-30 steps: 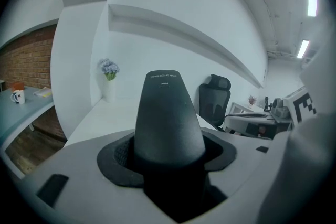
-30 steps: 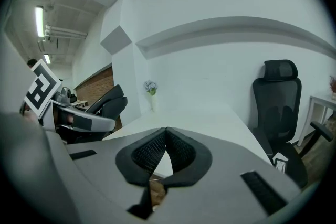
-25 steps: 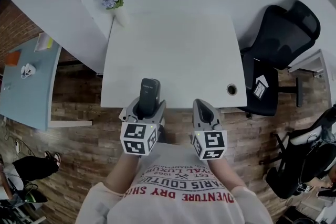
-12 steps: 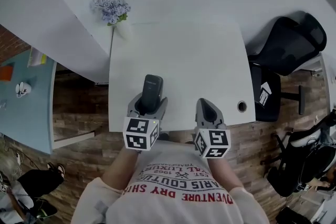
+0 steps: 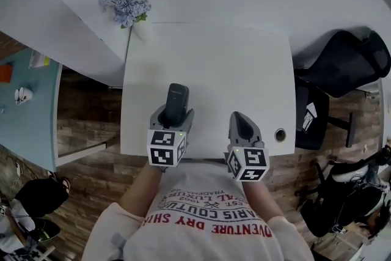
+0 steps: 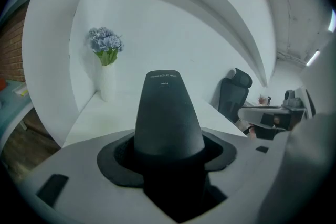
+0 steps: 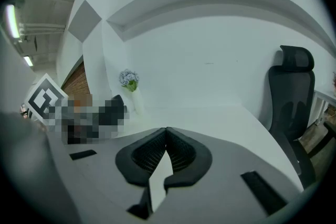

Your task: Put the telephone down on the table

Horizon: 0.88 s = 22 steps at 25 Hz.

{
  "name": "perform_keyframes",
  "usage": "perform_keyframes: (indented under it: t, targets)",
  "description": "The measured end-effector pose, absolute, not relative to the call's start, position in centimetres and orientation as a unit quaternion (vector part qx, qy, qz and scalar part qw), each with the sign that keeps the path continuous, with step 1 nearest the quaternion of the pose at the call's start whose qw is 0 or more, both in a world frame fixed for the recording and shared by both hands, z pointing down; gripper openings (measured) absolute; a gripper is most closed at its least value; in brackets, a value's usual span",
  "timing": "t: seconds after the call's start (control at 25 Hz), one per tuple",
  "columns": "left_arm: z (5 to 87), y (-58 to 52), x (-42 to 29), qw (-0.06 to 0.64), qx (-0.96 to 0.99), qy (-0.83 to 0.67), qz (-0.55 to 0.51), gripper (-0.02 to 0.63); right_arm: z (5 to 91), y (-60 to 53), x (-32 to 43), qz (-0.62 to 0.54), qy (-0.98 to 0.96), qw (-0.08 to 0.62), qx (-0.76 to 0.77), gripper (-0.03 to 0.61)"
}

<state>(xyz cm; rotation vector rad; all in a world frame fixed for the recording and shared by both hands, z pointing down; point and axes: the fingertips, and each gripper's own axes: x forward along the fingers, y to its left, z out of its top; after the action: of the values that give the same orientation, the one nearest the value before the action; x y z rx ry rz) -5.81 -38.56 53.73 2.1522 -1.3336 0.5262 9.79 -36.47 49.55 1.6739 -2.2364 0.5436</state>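
The left gripper (image 5: pixel 171 116) is clamped on the dark telephone handset (image 5: pixel 176 101) above the white table (image 5: pixel 232 76), while the right gripper (image 5: pixel 242 125) hangs alongside, jaws together and empty.

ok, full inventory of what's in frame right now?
telephone: 1, dark grey, over the table's near part, in the left gripper
table: 1, white, in front of the person
vase: 1, white, table's far left corner
flowers: 1 bunch, pale blue with green leaves, in the vase
cable hole: 1, dark, table's near right corner
office chair: 1, black, right of the table
side table: 1, light blue, far left
left gripper: 1, grey with marker cube, shut on the telephone
right gripper: 1, grey with marker cube, empty, jaws together
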Motion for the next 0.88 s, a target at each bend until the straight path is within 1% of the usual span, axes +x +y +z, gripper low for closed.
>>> perform_keyframes:
  t: [0.32, 0.56, 0.88]
  targets:
    - [59.6, -42.0, -3.6, 0.304, 0.755, -0.527, 0.243, 0.299, 53.3, -40.7, 12.3, 0.252, -0.779, 0.156, 0.552, 0.017]
    - [64.8, -44.9, -2.1, 0.35, 0.714, -0.541, 0.274, 0.299, 55.1, -42.6, 12.8, 0.264, -0.792, 0.169, 0.524, 0.017]
    - [69.0, -46.1, -1.9, 0.368, 0.677, -0.55, 0.321, 0.299, 56.9, -43.0, 13.8, 0.287, -0.793, 0.178, 0.507, 0.017]
